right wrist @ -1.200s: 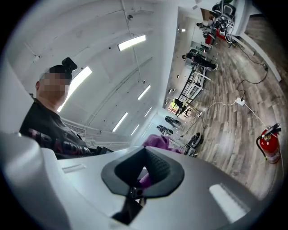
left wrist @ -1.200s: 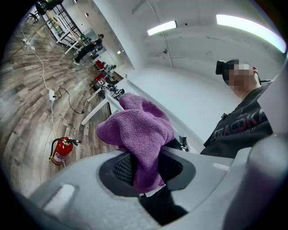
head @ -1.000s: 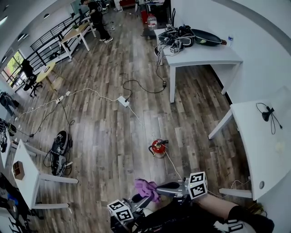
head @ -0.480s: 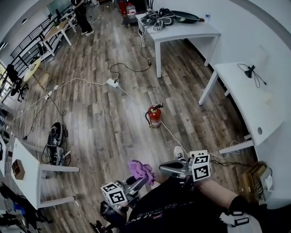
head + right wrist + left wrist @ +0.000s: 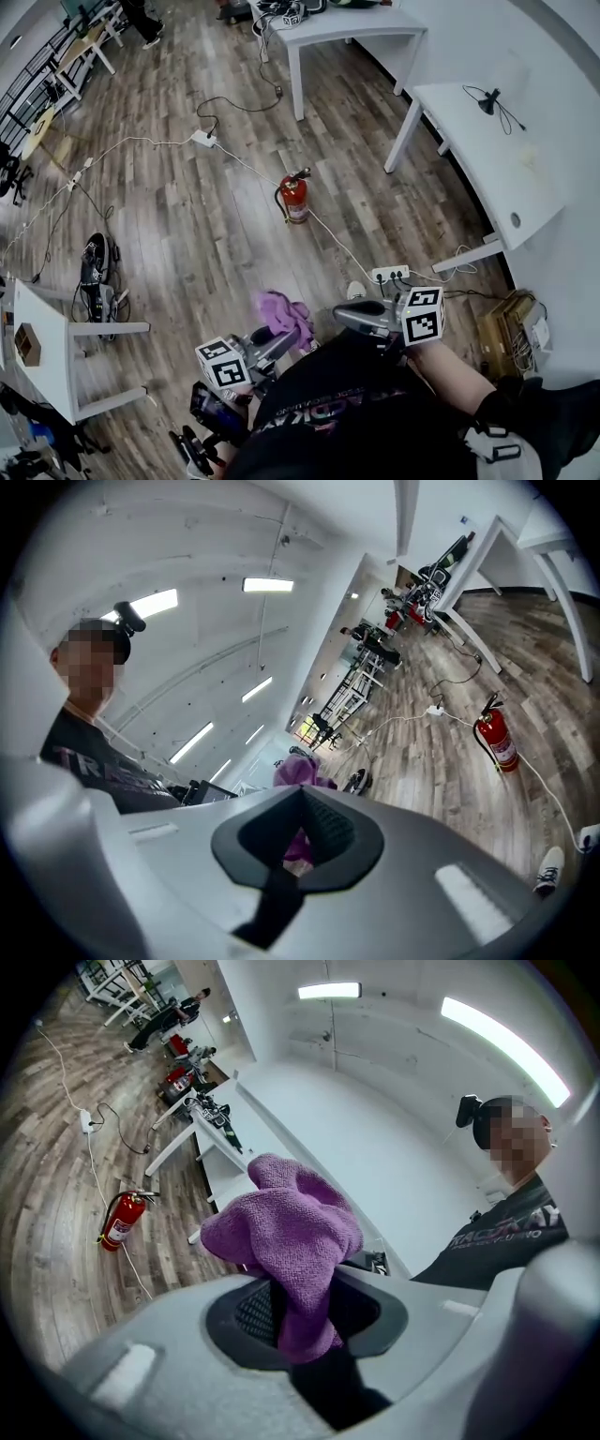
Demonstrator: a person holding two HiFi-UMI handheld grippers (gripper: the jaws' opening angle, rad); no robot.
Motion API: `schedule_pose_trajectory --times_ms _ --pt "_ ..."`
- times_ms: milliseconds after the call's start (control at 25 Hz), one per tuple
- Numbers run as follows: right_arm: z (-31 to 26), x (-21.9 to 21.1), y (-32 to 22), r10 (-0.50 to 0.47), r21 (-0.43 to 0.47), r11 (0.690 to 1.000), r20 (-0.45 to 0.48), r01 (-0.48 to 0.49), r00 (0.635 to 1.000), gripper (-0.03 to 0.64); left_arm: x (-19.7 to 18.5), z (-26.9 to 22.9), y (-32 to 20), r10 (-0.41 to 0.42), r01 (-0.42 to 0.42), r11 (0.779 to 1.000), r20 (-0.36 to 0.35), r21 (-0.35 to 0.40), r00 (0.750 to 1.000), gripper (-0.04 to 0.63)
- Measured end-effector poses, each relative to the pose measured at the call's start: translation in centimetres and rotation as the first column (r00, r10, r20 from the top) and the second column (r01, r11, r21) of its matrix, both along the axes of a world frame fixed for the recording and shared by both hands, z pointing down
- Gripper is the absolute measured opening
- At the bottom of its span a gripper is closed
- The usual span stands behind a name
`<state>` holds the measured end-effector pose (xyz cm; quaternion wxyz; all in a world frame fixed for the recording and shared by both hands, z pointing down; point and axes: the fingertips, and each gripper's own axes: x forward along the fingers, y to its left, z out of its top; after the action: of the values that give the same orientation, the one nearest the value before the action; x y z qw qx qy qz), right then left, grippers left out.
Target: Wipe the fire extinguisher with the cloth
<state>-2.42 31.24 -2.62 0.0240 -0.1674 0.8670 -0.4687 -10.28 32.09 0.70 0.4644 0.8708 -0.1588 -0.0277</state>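
On the wood floor (image 5: 206,234), mid-room: fire extinguisher (image 5: 294,199), red, upright, black handle on top. Nothing is touching it. White cable (image 5: 342,248) runs along the floor just beside its base to a power strip (image 5: 390,274) nearer the person.

Both grippers sit low in the head view, close to the person's torso and well apart from the extinguisher.

Left gripper (image 5: 279,336): jaws clamped on the purple cloth (image 5: 284,315). One fold is pinched between the pads, which holds the jaws partly apart. The rest of the cloth is bunched up in a loose wad past the tips.

Right gripper (image 5: 342,314): jaws fully together, nothing between them. The purple showing beyond its tips in the right gripper view is the cloth in the left gripper, just beside. Its tips point across toward the cloth.

Extinguisher also shows in both gripper views, standing on the floor off to one side, cable trailing past it.

White bench (image 5: 487,159) along the right wall, second bench (image 5: 347,23) at the top of the head view. White shoe (image 5: 356,291) near the power strip.
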Motion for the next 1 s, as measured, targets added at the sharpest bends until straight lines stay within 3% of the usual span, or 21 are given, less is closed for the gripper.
schedule_pose_trajectory --times_ms 200,640,1000 --pt "0.1 0.8 0.9 0.009 0.001 1.0 -0.025 -0.009 1.0 0.002 1.1 -0.2 0.4 0.036 -0.036 0.999 0.006 0.014 0.999 0.106" --pt "0.1 1.3 2.4 0.048 0.038 0.998 -0.017 -0.048 0.999 0.002 0.6 0.1 1.3 0.008 -0.008 1.0 0.001 0.01 1.0 0.106" --pt "0.0 -0.1 2.7 0.012 0.058 0.998 -0.049 -0.009 0.999 0.002 -0.3 -0.2 1.7 -0.006 0.007 1.0 -0.019 0.023 1.0 0.106"
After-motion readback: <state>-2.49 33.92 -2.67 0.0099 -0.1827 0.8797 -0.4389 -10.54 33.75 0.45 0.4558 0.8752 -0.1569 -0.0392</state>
